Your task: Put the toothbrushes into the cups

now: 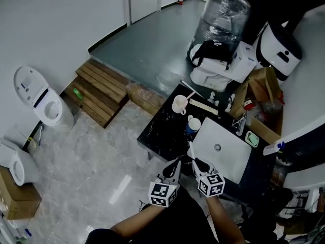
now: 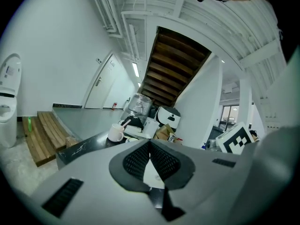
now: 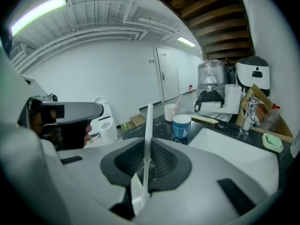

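While both grippers hang over its near edge, the black counter (image 1: 162,131) runs away from the person, with pale floor (image 1: 101,166) open along its left side. A white sink (image 1: 228,154) fills the counter's right part, leaving a bare dark strip to its left. The left gripper (image 2: 150,146) has its jaws pressed together with nothing between them. Just beside it, the right gripper (image 3: 146,149) is clamped on a white toothbrush (image 3: 148,130), which stands upright between the pads, its tip pointing at the cups beyond. A white cup (image 1: 179,104) sits near the counter's far left edge, a pink toothbrush (image 1: 190,94) leaning in it. A blue cup (image 1: 193,124) stands nearer, just beside the sink's far left corner, clear counter between it and the grippers; it bears a white triangular mark, its print too small to read.
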`<state>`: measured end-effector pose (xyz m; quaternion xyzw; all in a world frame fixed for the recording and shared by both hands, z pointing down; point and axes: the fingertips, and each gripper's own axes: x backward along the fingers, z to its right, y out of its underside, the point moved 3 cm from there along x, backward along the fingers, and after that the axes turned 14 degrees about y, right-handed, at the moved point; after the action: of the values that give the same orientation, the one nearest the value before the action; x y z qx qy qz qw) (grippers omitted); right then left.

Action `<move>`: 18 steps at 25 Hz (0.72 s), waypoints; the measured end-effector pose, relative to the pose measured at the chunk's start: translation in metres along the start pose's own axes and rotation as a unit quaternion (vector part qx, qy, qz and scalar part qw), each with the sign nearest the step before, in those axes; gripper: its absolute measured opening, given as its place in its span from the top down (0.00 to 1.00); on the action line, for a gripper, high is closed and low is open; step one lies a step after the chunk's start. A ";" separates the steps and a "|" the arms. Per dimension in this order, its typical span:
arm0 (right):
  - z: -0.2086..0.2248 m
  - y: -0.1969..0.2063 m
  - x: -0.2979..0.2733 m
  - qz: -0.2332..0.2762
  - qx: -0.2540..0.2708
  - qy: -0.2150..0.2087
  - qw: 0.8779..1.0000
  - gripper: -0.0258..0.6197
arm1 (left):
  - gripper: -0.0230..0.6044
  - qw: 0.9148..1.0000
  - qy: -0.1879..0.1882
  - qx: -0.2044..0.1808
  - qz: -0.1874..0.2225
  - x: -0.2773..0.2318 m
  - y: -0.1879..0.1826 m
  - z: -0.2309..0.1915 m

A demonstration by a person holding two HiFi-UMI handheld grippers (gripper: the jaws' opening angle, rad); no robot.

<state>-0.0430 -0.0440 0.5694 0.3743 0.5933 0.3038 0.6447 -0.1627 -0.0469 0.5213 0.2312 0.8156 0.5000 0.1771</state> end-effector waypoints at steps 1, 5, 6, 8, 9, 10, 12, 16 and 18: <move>0.000 -0.005 -0.003 0.004 0.001 -0.002 1.000 0.87 | 0.94 1.000 0.001 -0.004 0.002 -0.002 -0.001 -0.001; -0.001 -0.021 -0.015 0.019 -0.008 -0.004 1.000 0.87 | 0.94 1.000 0.000 -0.012 -0.002 -0.009 -0.002 -0.012; 0.000 -0.025 -0.020 0.023 -0.010 -0.004 1.000 0.87 | 0.94 1.000 0.000 -0.012 -0.004 -0.011 -0.003 -0.016; 0.004 -0.036 -0.029 0.030 -0.016 -0.004 0.999 0.87 | 0.94 1.000 0.000 -0.020 -0.007 -0.018 -0.006 -0.022; 0.007 -0.041 -0.034 0.031 -0.019 -0.004 0.999 0.87 | 0.94 1.000 0.000 -0.023 -0.009 -0.022 -0.008 -0.025; 0.011 -0.045 -0.039 0.032 -0.022 -0.004 0.999 0.87 | 0.94 1.000 0.000 -0.026 -0.011 -0.026 -0.010 -0.026; 0.017 -0.055 -0.049 0.034 -0.032 -0.004 0.999 0.87 | 0.94 0.999 0.002 -0.031 -0.016 -0.035 -0.012 -0.030; 0.031 -0.078 -0.069 0.053 -0.055 -0.004 0.997 0.87 | 0.94 1.000 0.006 -0.024 -0.018 -0.054 -0.020 -0.044; 0.040 -0.090 -0.078 0.068 -0.066 -0.003 0.995 0.87 | 0.94 1.000 0.004 -0.017 -0.013 -0.063 -0.025 -0.050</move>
<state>-0.0169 -0.1622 0.5358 0.3717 0.5433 0.3844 0.6473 -0.1412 -0.1288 0.5244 0.2153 0.8109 0.5119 0.1847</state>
